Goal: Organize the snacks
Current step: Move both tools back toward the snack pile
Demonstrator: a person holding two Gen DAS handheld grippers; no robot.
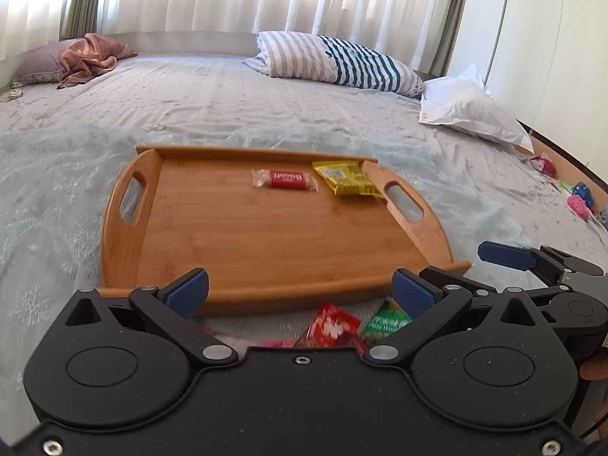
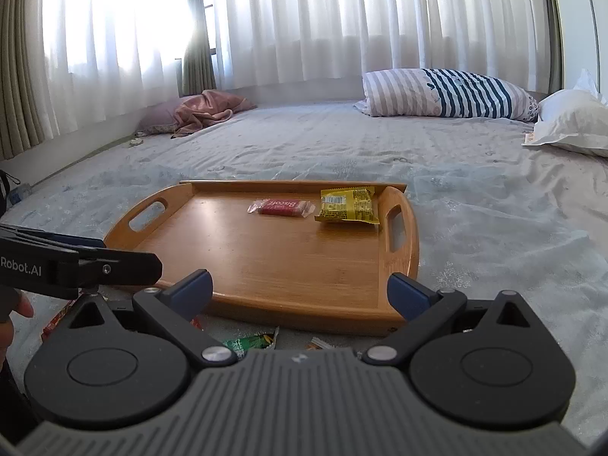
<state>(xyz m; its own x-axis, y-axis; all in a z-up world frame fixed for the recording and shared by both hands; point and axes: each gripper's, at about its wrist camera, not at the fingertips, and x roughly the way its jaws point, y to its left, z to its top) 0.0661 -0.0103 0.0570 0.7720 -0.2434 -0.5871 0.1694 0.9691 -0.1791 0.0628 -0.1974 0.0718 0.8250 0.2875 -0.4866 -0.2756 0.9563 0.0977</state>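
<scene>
A wooden tray (image 1: 266, 243) (image 2: 288, 262) with cut-out handles lies on the bed. On its far right part rest a red Biscoff packet (image 1: 285, 179) (image 2: 281, 206) and a yellow snack packet (image 1: 347, 178) (image 2: 346, 205). My left gripper (image 1: 300, 292) hovers open over the tray's near edge, nothing between its blue pads. Below it, on the sheet, lie a red packet (image 1: 333, 325) and a green packet (image 1: 384, 321). My right gripper (image 2: 298, 290) is also open and empty at the tray's near edge, with a green packet (image 2: 249, 342) under it.
The tray sits on a pale grey bedsheet (image 1: 76, 159). A striped pillow (image 1: 342, 60), a white pillow (image 1: 471, 110) and a pink cloth (image 1: 91, 57) lie farther back. Small toys (image 1: 577, 197) sit at the right bed edge. Curtains hang behind.
</scene>
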